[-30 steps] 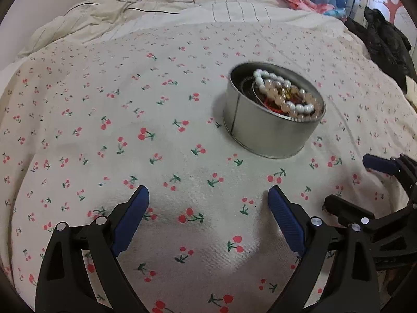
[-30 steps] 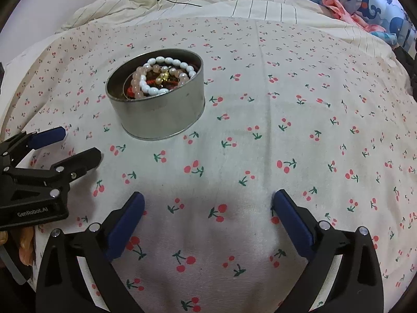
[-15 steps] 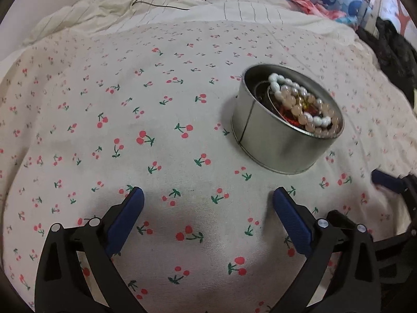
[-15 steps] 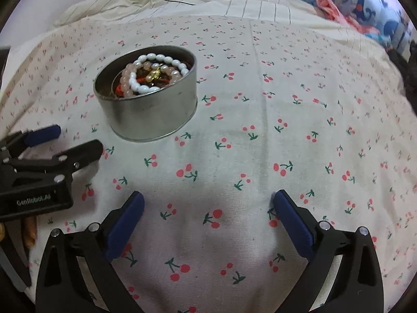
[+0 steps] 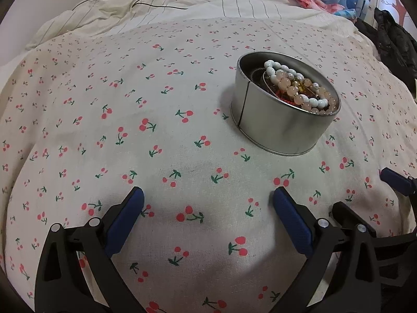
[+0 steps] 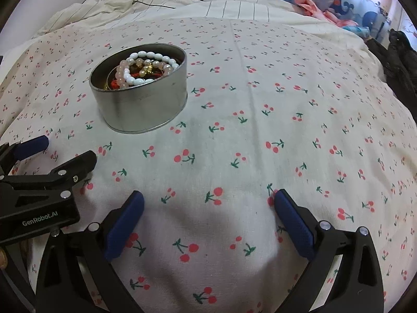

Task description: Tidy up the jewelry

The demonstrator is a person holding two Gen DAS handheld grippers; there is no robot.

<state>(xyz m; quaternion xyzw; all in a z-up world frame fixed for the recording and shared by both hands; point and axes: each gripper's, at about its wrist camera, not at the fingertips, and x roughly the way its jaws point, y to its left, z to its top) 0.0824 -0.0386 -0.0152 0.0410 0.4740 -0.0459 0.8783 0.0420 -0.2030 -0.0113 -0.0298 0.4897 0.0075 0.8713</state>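
- The bracelets (image 5: 299, 88) lie heaped inside the round metal tin (image 5: 276, 130) — white beads, pink beads, something red and a gold piece beneath — and the tin stands upright on the cherry-print bedcover (image 5: 156, 135), ahead of both tongs.
- Nothing of the jewelry shows on the cover outside the tin, so the sorting looks close to finished, or else the pile is yet to be laid out; the frames alone do not say which.
- The left tongs (image 5: 208, 200) stand wide apart with only cloth between the blue pads, the tin ahead and to their right.
- The right tongs (image 6: 208, 200) are likewise spread and empty, the tin ahead and to their left; the left tongs show at that view's left edge.
- If a strand is to come out, best to pinch one loop at the top of the heap — the white one lies uppermost — and lift straight up, slowly, since the strands overlap and may drag each other.
- The other tongs could steady the tin's wall; the soft bedding may let it tip.
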